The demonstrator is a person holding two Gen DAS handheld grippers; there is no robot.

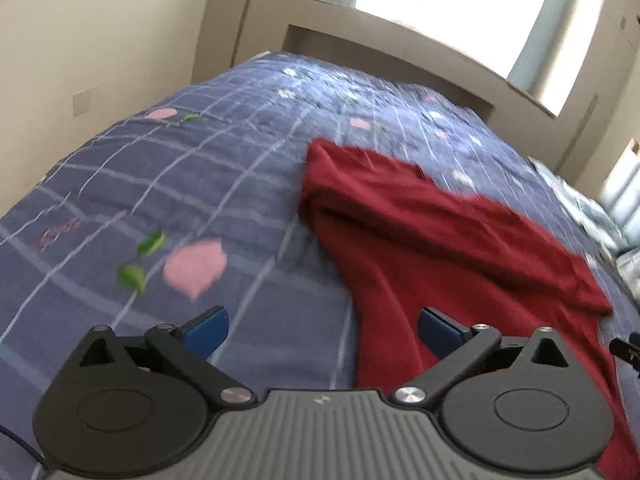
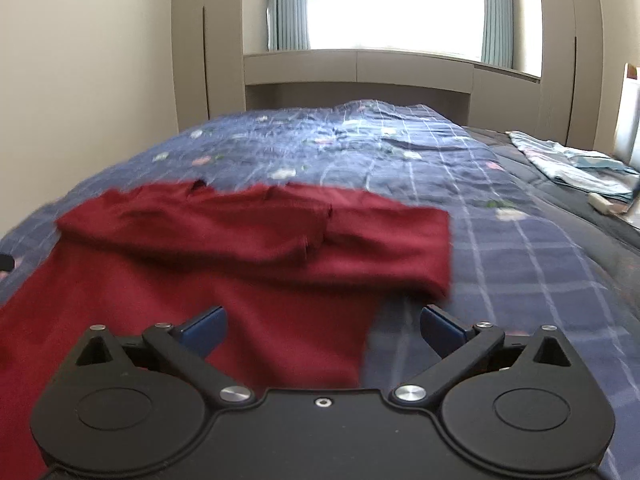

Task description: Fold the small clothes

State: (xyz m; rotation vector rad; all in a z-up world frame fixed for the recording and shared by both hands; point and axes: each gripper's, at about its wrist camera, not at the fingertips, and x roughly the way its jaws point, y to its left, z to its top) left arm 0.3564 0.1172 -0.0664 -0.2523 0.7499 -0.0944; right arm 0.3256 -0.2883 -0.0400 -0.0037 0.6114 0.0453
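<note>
One fold is judged made in the red garment [image 2: 248,240] ahead of both wide-apart, empty claws [image 1: 323,330] [image 2: 323,330]; further folds remain.

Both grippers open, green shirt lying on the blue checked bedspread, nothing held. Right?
Not quite: the shirt is dark red, not green, as the right wrist view shows. The rest holds: left gripper and right gripper are open and empty, above the blue checked bedspread.

light: daylight, window [image 2: 394,4] blown out | blur: motion smear | edges: fisheye bend, dark corners
</note>
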